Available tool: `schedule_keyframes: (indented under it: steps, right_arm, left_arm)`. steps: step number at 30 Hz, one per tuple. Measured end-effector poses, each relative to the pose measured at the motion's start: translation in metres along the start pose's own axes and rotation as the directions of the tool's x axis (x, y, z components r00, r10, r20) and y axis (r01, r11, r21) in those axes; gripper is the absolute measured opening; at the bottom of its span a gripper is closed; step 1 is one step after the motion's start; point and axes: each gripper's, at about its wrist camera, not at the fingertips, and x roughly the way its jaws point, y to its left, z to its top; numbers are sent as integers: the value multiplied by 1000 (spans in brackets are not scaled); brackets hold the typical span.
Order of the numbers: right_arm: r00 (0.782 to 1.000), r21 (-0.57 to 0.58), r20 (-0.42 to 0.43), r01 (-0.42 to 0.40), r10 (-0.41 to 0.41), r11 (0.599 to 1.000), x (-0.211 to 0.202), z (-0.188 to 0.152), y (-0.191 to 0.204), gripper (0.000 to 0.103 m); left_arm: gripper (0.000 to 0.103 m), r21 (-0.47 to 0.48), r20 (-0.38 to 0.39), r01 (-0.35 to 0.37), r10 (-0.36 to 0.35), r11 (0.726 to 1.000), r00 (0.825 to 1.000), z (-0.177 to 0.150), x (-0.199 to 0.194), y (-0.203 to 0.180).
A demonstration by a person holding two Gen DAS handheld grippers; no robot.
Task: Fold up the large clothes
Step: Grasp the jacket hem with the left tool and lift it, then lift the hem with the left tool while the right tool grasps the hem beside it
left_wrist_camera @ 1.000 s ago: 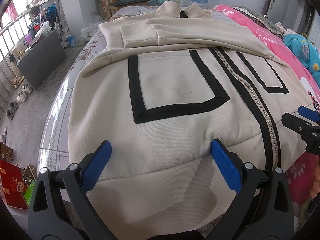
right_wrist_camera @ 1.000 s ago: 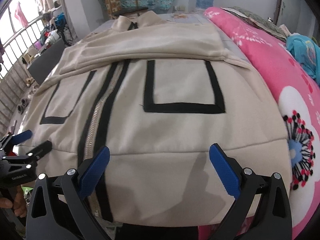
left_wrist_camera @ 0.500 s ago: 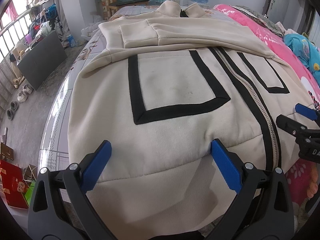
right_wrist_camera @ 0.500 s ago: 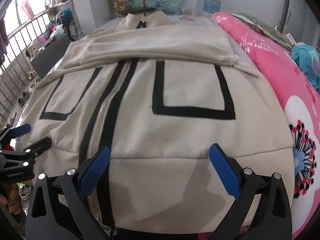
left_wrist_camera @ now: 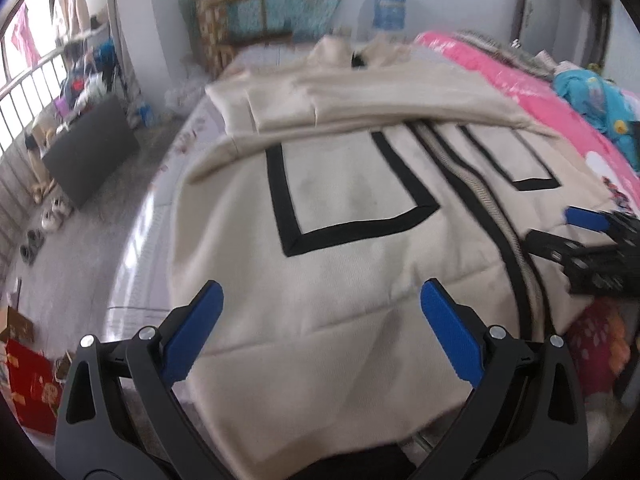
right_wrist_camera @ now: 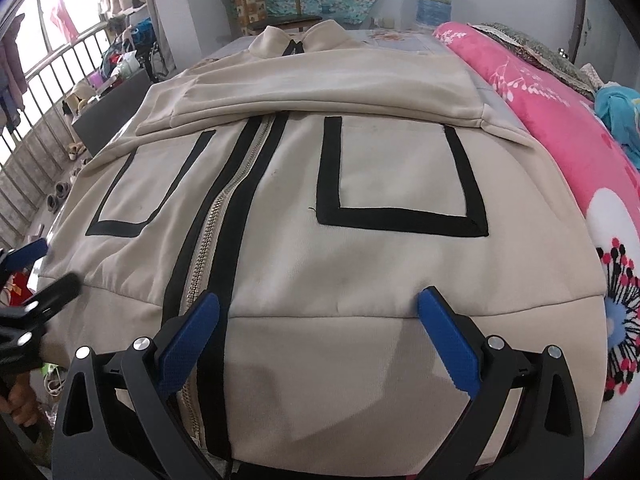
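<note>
Lying flat on the bed [right_wrist_camera: 460, 46], the cream jacket [right_wrist_camera: 360, 272] has both sleeves already folded across its chest; the bottom-up fold is left. The left tool [left_wrist_camera: 320, 332] and right tool [right_wrist_camera: 320, 332] hover over its hem, both spread wide, grasping nothing. Ahead: soft fleece, a metal zipper [right_wrist_camera: 216, 216], 2 black-trimmed pockets.

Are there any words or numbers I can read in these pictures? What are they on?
No text can be read here.
The water jug has a blue label, too blurred to read.
The red box on the floor carries gold markings, too small and blurred to read.
The cream jacket shows only black stripes and a zipper, no words.
</note>
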Motion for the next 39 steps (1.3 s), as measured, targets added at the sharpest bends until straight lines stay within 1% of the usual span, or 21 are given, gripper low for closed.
schedule_keyframes:
  steps: [2, 3, 4, 5, 6, 7, 8, 10, 11, 12, 13, 15, 19, 25, 29, 32, 34, 39]
  right_arm:
    - [1000, -1, 4, -3, 3, 1000, 0, 0, 0, 97]
    - [1000, -2, 7, -4, 4, 1000, 0, -1, 0, 97]
    - [1000, -3, 9, -5, 5, 1000, 0, -1, 0, 97]
    - [1000, -4, 12, -8, 8, 1000, 0, -1, 0, 97]
    - [1000, -5, 13, -10, 10, 1000, 1, -2, -1, 97]
    - [1000, -7, 15, -12, 12, 1000, 1, -2, -1, 97]
    - [1000, -9, 17, -15, 15, 1000, 1, -2, -1, 97]
    - [1000, -10, 18, -18, 19, 1000, 1, -2, -1, 97]
    - [1000, -10, 18, -19, 19, 1000, 1, -2, -1, 97]
    - [1000, -10, 18, -19, 19, 1000, 2, -1, -1, 97]
    - [1000, -9, 18, -18, 19, 1000, 2, -1, -1, 97]
    - [1000, -6, 16, -18, 18, 1000, 2, -1, -1, 97]
    - [1000, -4, 11, -16, 16, 1000, 2, 0, -1, 97]
    - [1000, -3, 10, -14, 14, 1000, 2, 0, -1, 97]
    - [1000, 0, 7, -10, 10, 1000, 2, 1, -1, 97]
    - [1000, -1, 9, -12, 12, 1000, 2, 1, -1, 97]
    - [1000, -3, 11, -14, 14, 1000, 2, 1, 0, 97]
    - [1000, -12, 22, -19, 20, 1000, 0, -1, -1, 97]
  left_arm:
    - [95, -8, 23, 15, -14, 1000, 1000, -13, -18, 10]
    - [95, -22, 23, 25, -25, 999, 999, -24, -27, 17]
    - [92, -33, 19, 36, -35, 999, 999, -32, -34, 22]
    - [89, -40, 14, 45, -44, 998, 999, -37, -40, 25]
    - [79, -48, 8, 51, -50, 998, 999, -45, -46, 29]
    - [75, -58, -3, 49, -49, 997, 999, -54, -53, 34]
    - [74, -65, -11, 48, -49, 997, 999, -63, -58, 38]
    - [65, -85, -31, 49, -52, 995, 998, -78, -66, 45]
    - [63, -93, -42, 51, -56, 994, 998, -79, -65, 47]
    - [59, -107, -54, 58, -64, 993, 997, -84, -64, 51]
    - [57, -125, -64, 64, -72, 990, 995, -86, -61, 54]
    - [57, -155, -76, 77, -90, 985, 993, -87, -55, 57]
    - [57, -216, -83, 131, -152, 968, 985, -85, -42, 63]
    - [56, -229, -111, 154, -183, 961, 977, -84, -21, 61]
    - [55, -245, -128, 144, -179, 959, 976, -82, -11, 59]
    - [47, -249, -137, 134, -172, 959, 976, -80, -7, 56]
    - [37, -238, -148, 118, -155, 964, 977, -81, -6, 53]
    - [24, -204, -173, 77, -113, 976, 978, -76, -4, 43]
